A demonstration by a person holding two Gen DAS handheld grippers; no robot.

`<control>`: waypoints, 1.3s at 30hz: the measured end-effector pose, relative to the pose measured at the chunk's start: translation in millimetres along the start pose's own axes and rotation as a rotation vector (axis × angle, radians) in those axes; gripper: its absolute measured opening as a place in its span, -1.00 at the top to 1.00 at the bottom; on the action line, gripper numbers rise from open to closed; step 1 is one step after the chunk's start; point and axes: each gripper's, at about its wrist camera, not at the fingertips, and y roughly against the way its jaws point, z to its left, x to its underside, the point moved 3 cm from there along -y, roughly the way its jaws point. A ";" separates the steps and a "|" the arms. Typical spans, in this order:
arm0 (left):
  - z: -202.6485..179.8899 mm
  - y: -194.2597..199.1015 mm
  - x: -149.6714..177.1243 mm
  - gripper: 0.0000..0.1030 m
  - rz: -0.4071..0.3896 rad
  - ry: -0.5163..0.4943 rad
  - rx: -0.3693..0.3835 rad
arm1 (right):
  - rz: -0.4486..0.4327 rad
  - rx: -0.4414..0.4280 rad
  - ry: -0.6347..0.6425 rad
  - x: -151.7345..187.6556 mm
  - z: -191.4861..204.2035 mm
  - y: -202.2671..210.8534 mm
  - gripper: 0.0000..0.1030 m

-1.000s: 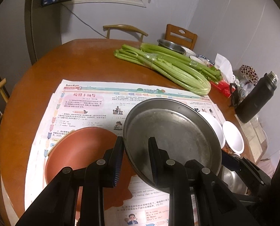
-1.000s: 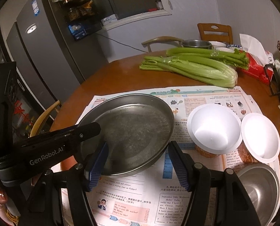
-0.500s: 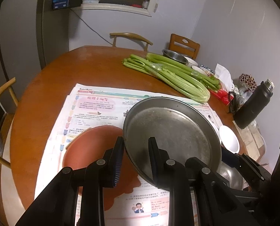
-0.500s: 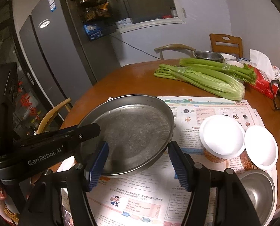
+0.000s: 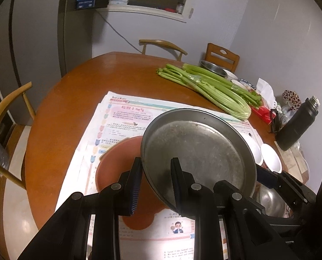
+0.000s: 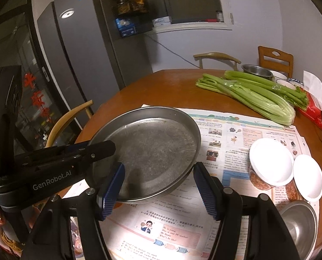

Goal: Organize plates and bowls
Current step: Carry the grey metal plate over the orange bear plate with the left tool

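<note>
Jaws: left gripper clamps steel plate rim | right gripper wide, empty

Round scratched steel plate tilted and lifted off the table, rim pinched by the left gripper, terracotta plate flat on newspaper beneath it, two white bowls side by side, steel bowl at the table edge

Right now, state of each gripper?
Left gripper: shut on the rim of the metal plate, held off the table.
Right gripper: open, holding nothing; fingers straddle the plate's near edge.
</note>
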 end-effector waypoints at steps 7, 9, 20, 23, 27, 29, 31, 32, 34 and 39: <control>13.6 -1.1 8.4 0.50 -0.004 0.023 -0.020 | 0.026 -0.027 0.014 3.5 6.2 -12.8 -0.29; 16.6 -4.0 10.4 0.50 0.002 0.030 -0.021 | 0.036 -0.028 0.019 5.6 8.0 -16.8 -0.29; 35.8 -14.5 29.8 0.50 0.022 0.078 -0.026 | 0.085 -0.029 0.054 18.5 20.0 -33.6 -0.29; 40.6 -19.0 35.0 0.50 0.033 0.093 -0.024 | 0.097 -0.031 0.058 21.7 21.1 -38.3 -0.29; 43.6 -23.8 38.2 0.50 0.044 0.100 -0.030 | 0.115 -0.035 0.059 24.3 20.6 -45.1 -0.29; 44.5 -25.4 39.3 0.50 0.045 0.100 -0.031 | 0.120 -0.038 0.058 25.5 20.6 -47.3 -0.29; 46.2 -27.6 40.7 0.50 0.052 0.104 -0.031 | 0.126 -0.036 0.062 26.8 21.0 -50.1 -0.29; 47.1 -28.6 41.8 0.50 0.054 0.105 -0.030 | 0.130 -0.036 0.062 27.8 21.3 -50.8 -0.29; 48.5 -30.8 43.3 0.50 0.059 0.108 -0.033 | 0.135 -0.037 0.064 29.3 21.5 -52.5 -0.29; 50.0 -35.3 46.4 0.50 0.068 0.113 -0.041 | 0.157 -0.044 0.057 32.2 20.9 -58.6 -0.29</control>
